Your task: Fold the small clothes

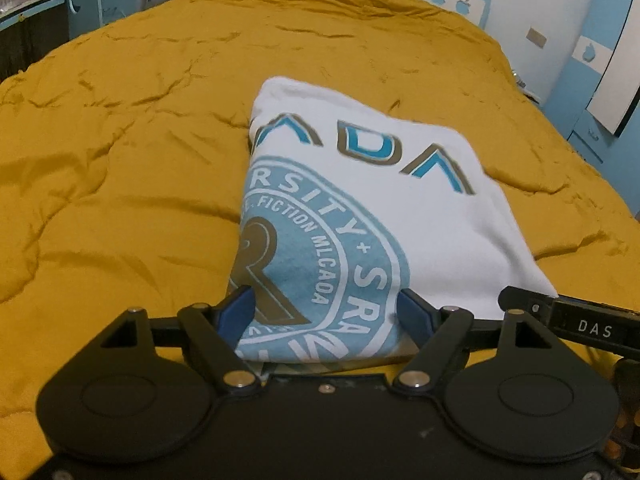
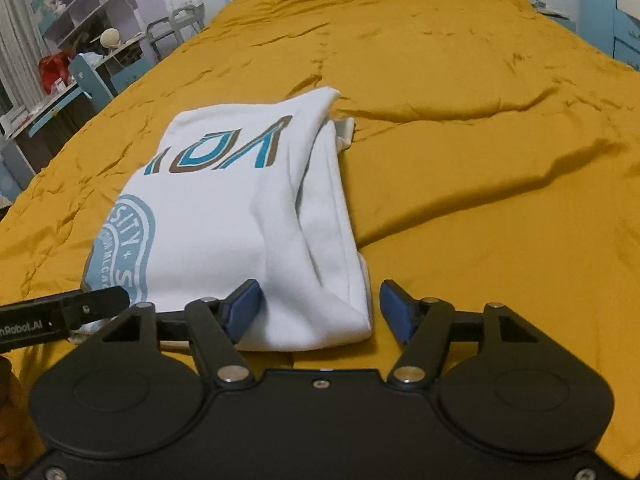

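right wrist: right gripper (image 2: 318, 308) spread, straddling folded shirt (image 2: 248, 200) loosely.

1. The shirt (image 1: 360, 200) print is folded under at the left, so its words read only in part.
2. The shirt's near edge lies hidden behind the left gripper (image 1: 326, 312).
3. Shelf (image 2: 80, 12) contents are too blurred to identify.

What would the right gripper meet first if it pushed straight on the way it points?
Most likely the near edge of the folded white shirt, already between the open right gripper fingers on the left-finger side; beyond it only the mustard bedspread. Depth is uncertain.
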{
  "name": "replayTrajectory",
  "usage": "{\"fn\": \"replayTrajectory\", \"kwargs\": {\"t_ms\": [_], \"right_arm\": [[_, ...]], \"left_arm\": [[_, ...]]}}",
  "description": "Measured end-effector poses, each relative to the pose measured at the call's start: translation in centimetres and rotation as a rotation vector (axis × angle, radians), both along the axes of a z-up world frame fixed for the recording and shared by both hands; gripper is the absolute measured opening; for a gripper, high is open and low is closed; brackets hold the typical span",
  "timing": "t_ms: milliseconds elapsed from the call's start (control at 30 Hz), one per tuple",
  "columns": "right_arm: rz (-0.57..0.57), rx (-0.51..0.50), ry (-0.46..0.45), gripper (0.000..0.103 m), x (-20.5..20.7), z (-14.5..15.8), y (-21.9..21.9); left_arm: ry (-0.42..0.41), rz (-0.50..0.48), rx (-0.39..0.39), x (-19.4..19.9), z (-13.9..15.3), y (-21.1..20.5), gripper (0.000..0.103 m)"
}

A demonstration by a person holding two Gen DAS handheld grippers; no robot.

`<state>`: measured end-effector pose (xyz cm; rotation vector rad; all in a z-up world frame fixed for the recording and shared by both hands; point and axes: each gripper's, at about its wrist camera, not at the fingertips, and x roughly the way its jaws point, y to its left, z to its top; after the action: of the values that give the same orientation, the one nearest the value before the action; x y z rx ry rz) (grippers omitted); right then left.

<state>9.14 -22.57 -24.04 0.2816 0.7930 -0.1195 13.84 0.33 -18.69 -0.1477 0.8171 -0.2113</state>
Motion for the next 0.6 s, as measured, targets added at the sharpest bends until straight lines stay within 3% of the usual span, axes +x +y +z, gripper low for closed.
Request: {"fn": "replayTrajectory", "kwargs": {"t_ms": [67,133,200,267,367,600], "right_arm": [[0.003,-0.004,-0.022,0.066,-0.4,1.1,0.3],[0.002,-0.009,-0.054,0.070,-0.9,2.6,0.8],[0.010,-0.024,-0.075,0.075,-1.4,4.4,1.5],[0.022,-0.042,-0.101,0.090,-2.1,6.1,2.3],[0.026,-0.079,-0.159,0.101,-3.7,9.0,3.6],[-0.005,-0.167,-0.186,0.103,-7.2,13.3,6.0]], "left_arm": [[-0.013,0.005,-0.011,-0.4,1.1,0.3,0.081],[-0.028,0.031,-0.016,-1.1,2.4,0.9,0.095],[-0.050,0.052,-0.001,-2.2,4.0,1.3,0.102],[-0.082,0.052,0.023,-3.5,5.7,1.5,0.103],[-0.129,0.069,0.063,-5.8,8.4,1.9,0.103],[-0.107,0.095,0.031,-10.1,12.7,3.8,0.103]]}}
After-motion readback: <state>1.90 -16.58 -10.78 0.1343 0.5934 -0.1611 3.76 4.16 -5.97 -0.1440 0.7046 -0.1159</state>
